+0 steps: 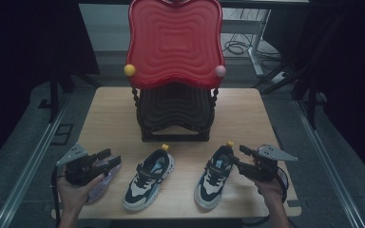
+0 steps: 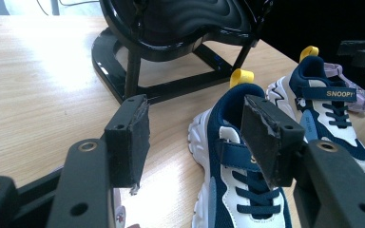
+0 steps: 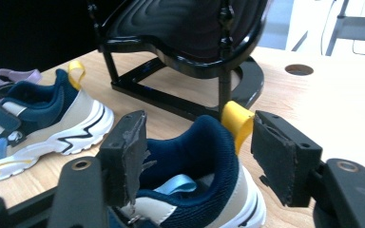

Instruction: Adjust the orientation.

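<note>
Two navy-and-white sneakers with yellow heel loops lie on the wooden table (image 1: 114, 114), toes toward the person. My left gripper (image 1: 109, 156) is open beside the left sneaker (image 1: 148, 178), above a lavender shoe (image 1: 100, 185). In the left gripper view the open left gripper (image 2: 195, 123) frames the left sneaker (image 2: 233, 190) without touching it, and the right sneaker (image 2: 325, 111) lies beyond. My right gripper (image 1: 240, 154) is at the heel of the right sneaker (image 1: 213, 176). In the right gripper view the open right gripper (image 3: 199, 137) straddles that sneaker's heel (image 3: 190, 156) and its yellow loop (image 3: 237, 121).
A two-tier rack stands mid-table, with a red wavy top tray (image 1: 173, 42) over a black lower tier (image 1: 176, 111); its black base (image 3: 171, 102) sits just beyond the sneakers. A second lavender shoe (image 2: 354, 92) lies behind the right sneaker. Table edges run close to both hands.
</note>
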`<state>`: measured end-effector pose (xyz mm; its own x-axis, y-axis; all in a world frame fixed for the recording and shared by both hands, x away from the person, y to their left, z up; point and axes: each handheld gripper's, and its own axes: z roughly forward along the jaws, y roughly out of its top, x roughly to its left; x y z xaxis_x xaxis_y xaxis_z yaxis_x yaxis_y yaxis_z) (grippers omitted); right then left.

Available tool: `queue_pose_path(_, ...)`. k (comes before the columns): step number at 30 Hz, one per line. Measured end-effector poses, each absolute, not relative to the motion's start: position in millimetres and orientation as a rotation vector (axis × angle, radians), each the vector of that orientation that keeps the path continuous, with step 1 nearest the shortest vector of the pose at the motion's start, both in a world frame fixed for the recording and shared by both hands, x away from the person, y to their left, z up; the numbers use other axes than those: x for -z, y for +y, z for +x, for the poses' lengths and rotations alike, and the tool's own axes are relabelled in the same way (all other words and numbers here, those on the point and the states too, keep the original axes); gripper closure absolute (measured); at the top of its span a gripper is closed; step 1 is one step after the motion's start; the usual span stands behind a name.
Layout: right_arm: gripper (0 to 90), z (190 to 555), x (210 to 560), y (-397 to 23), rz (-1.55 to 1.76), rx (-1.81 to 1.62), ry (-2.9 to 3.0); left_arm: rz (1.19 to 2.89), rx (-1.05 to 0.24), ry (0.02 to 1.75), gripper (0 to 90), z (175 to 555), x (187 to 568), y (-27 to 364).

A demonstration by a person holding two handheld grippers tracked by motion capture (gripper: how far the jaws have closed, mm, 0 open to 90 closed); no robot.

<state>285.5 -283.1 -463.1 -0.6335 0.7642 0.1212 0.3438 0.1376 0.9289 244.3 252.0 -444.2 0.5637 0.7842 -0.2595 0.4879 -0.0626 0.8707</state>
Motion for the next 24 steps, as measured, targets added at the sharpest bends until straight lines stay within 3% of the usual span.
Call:
queue_pose_path(8, 37.7, 284.8, 464.0, -284.6, 1.068, -1.616, 2.045, 1.710, -0.346, 1.071, 51.0, 236.3, 437.9, 252.2)
queue_pose_path(10, 37.7, 285.5, 461.7, -286.3, 1.073, -1.631, 2.038, 1.698, -0.333, 1.080, 56.8, 234.5, 439.3, 254.3)
queue_pose_path(13, 37.6, 289.3, 462.0, -291.7, 1.109, -1.629, 2.028, 1.738, -0.344, 1.118, 77.7, 234.2, 443.0, 252.8)
queue_pose_path(16, 37.6, 291.1, 462.7, -295.3, 1.132, -1.643, 2.007, 1.765, -0.363, 1.131, 88.1, 231.0, 442.5, 249.1)
queue_pose_path(24, 37.4, 293.7, 464.9, -303.4, 1.267, -1.654, 1.933, 1.854, -0.369, 1.224, 90.0, 213.2, 461.9, 256.8)
